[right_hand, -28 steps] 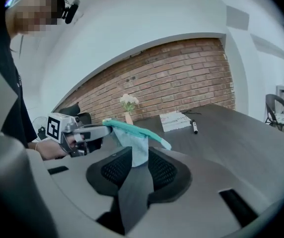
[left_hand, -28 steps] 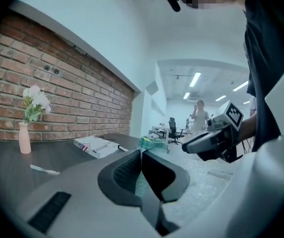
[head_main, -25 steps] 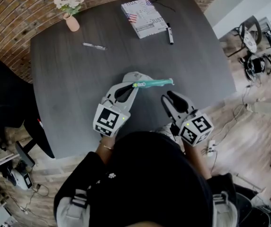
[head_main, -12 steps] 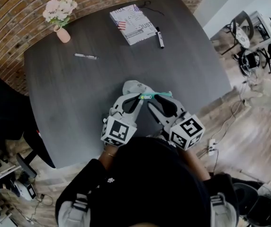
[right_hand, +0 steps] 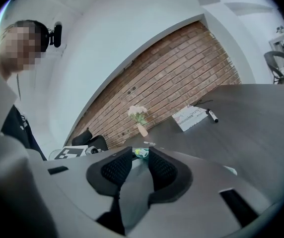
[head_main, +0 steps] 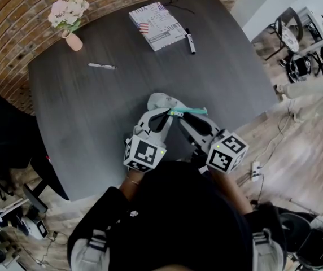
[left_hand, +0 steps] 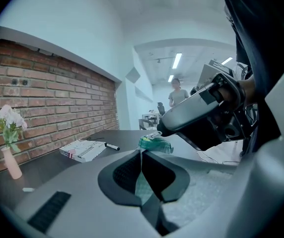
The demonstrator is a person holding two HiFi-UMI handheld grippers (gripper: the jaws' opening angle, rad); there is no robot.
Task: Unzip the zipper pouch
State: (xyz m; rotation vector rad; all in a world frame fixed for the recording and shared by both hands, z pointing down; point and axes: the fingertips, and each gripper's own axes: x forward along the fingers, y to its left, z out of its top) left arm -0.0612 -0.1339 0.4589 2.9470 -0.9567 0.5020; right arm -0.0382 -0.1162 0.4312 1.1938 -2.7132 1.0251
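Note:
The zipper pouch (head_main: 160,101) is a pale translucent bag with a teal zipper strip (head_main: 187,111), held up over the near part of the dark table (head_main: 82,106). My left gripper (head_main: 168,113) is shut on the pouch's top edge just beside the zipper's end. In the left gripper view the bag (left_hand: 143,182) runs between the closed jaws and the teal zipper (left_hand: 154,144) sits past the tips. My right gripper (head_main: 179,119) has come in from the right; its jaws are closing, with the teal zipper end (right_hand: 141,153) between the fingertips and a gap still showing.
At the table's far side lie a printed book (head_main: 157,25), a black marker (head_main: 190,40) and a pen (head_main: 102,66); a pink vase of flowers (head_main: 69,21) stands far left. A black chair (head_main: 3,129) is left of the table. A person (left_hand: 177,94) stands far off.
The right gripper has moved left and up from beside the pouch to the zipper's end at the left gripper's tips. The left gripper has kept its hold on the pouch.

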